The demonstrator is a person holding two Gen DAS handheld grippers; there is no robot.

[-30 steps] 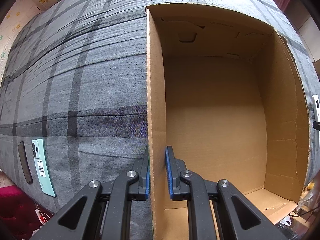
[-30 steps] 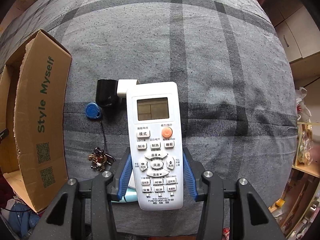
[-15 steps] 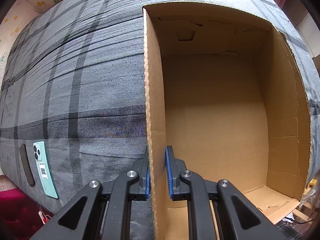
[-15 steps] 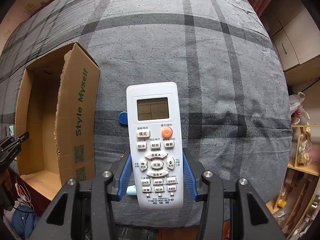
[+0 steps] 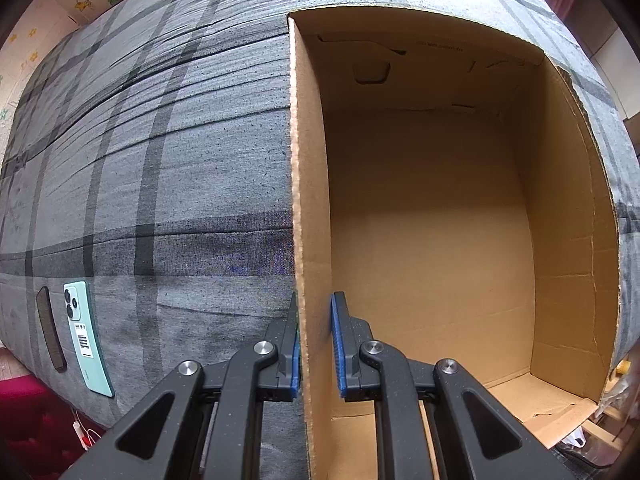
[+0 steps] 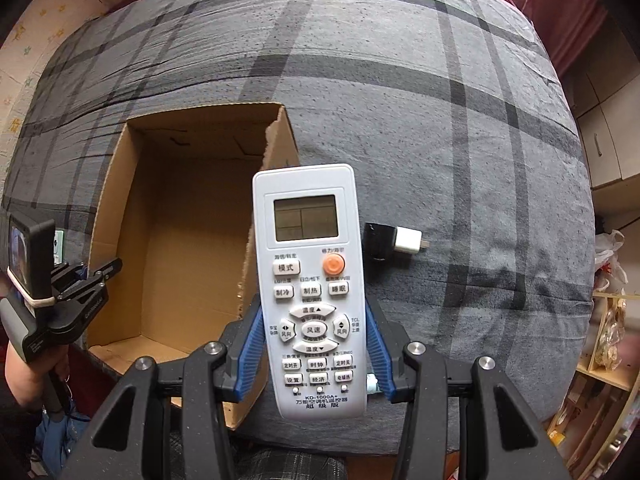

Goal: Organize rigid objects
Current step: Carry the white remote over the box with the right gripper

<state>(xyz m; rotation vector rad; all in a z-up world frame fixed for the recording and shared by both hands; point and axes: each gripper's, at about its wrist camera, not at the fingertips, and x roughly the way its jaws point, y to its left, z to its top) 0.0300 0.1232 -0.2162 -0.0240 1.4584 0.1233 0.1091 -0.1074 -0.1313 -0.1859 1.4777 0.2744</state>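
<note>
My right gripper (image 6: 314,350) is shut on a white air-conditioner remote (image 6: 308,280), held lengthwise above the bed beside the right wall of an open cardboard box (image 6: 182,240). The box (image 5: 432,248) holds nothing in either view. My left gripper (image 5: 314,344) is shut on the box's left wall (image 5: 306,200), one blue pad on each side of it. The right wrist view shows that left gripper (image 6: 86,280) at the box's left edge, with a hand below it.
A grey plaid bedcover (image 6: 400,100) lies under everything. A black and white plug adapter (image 6: 394,242) rests right of the remote. A mint-green phone (image 5: 86,338) and a dark strip (image 5: 50,328) lie left of the box. Shelves and cupboards (image 6: 608,128) stand right of the bed.
My right gripper rose and carried the remote left toward the box, so the box now fills the left of its view. Blue tag and keys dropped out of sight. The left gripper stayed put.
</note>
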